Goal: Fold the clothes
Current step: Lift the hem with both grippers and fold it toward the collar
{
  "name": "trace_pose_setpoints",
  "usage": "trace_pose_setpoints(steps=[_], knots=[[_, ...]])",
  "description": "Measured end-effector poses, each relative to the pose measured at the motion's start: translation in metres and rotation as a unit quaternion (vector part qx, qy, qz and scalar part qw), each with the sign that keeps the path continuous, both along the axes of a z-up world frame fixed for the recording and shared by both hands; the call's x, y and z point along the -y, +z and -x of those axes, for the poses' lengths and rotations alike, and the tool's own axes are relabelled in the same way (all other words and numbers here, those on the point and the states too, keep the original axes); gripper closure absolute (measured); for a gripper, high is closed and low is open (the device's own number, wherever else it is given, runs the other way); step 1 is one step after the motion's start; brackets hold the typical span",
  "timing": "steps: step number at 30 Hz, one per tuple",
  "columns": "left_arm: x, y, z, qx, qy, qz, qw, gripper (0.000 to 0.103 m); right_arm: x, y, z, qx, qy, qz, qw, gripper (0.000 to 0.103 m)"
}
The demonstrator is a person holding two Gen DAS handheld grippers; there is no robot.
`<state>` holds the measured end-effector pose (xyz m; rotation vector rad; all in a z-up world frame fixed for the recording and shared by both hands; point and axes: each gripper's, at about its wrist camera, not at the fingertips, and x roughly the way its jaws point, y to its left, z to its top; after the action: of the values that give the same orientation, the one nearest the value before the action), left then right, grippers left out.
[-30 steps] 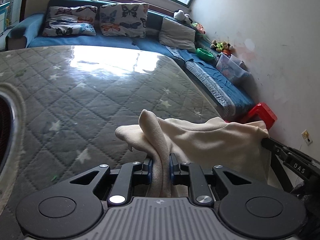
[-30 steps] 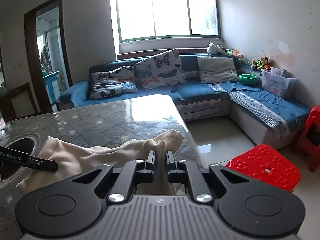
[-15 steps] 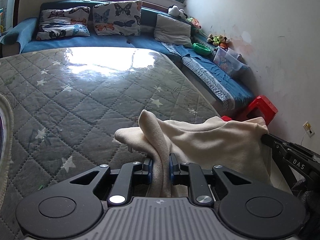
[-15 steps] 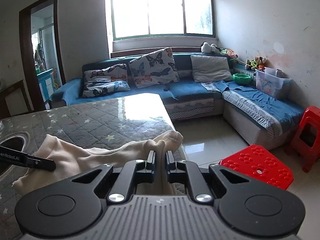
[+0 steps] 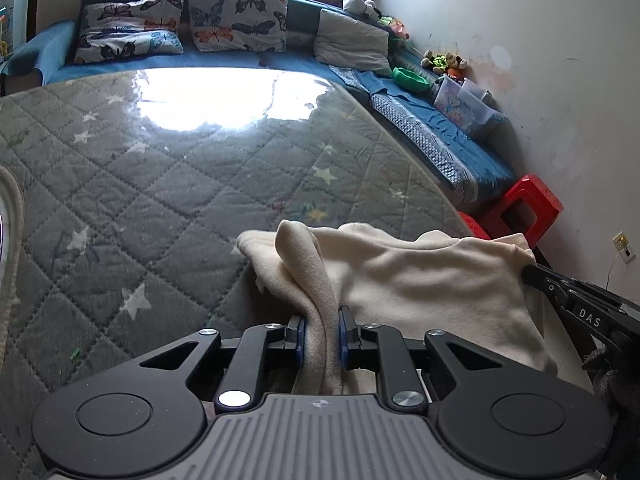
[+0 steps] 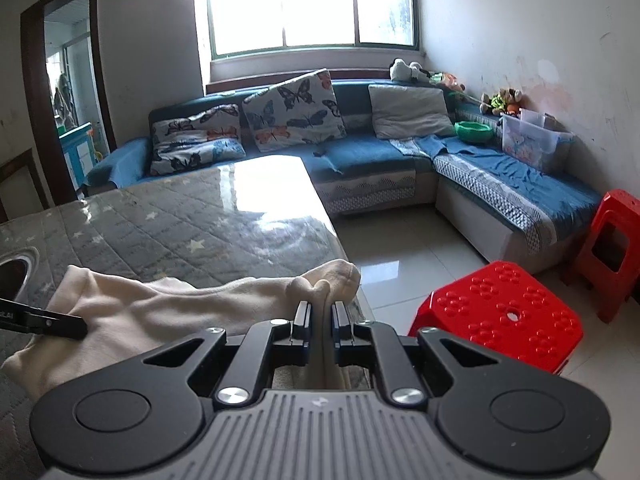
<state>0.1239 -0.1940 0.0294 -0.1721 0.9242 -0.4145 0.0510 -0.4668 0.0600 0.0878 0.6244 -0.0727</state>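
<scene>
Both claws are clamped on the same cream garment (image 5: pixel 420 276). Left claw (image 5: pixel 322 330) has its jaws nearly together, pinching a thick bunched ridge of the fabric that rises between the pads. Right claw (image 6: pixel 321 320) has its jaws all but closed on another gathered edge, with a rounded lobe of cloth poking out just beyond the fingertips.

Between the two grips the garment stretches as a loose, sagging span over the near corner of the counter (image 5: pixel 168 184), a surface covered with a grey quilted, star-printed cloth under a glossy sheet. From the right wrist view the cloth runs leftward from the claw to where the other claw's finger presses into it, and part of it seems to hang off the counter's edge towards the tiled floor, near a red stool (image 6: pixel 500 316).

As for progress, I judge the folding barely begun. The garment is crumpled and wrinkled, no crisp crease or squared layer shows, and its outline is too bunched to tell a sleeve from a hem. What appears left: spreading it flat on the open stretch of counter ahead, smoothing it, then making each fold.
</scene>
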Motion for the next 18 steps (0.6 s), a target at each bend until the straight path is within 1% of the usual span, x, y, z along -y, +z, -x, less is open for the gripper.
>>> trace_pose_setpoints(steps=[9,14,15,16,17,18], knots=[[-0.006,-0.003,0.011,-0.003,-0.007,0.001,1.0,0.084,0.001,-0.016,0.009,-0.022,-0.004,-0.004,1.0,0.093],[-0.012,-0.003,0.011,-0.005,0.004,-0.006,1.0,0.067,0.003,-0.018,0.013,-0.031,-0.015,0.001,0.999,0.091],[-0.013,-0.002,0.01,-0.006,0.007,-0.007,0.9999,0.066,0.004,-0.018,0.015,-0.031,-0.017,0.0,0.999,0.09],[-0.015,-0.002,0.009,-0.006,0.011,-0.009,0.9999,0.061,0.004,-0.017,0.016,-0.03,-0.02,-0.001,0.999,0.089],[-0.016,-0.001,0.009,-0.006,0.015,-0.01,0.9998,0.059,0.004,-0.015,0.017,-0.027,-0.02,0.0,0.999,0.089],[-0.017,-0.001,0.008,-0.005,0.019,-0.012,0.9997,0.059,0.003,-0.013,0.018,-0.023,-0.02,0.002,1.0,0.089]])
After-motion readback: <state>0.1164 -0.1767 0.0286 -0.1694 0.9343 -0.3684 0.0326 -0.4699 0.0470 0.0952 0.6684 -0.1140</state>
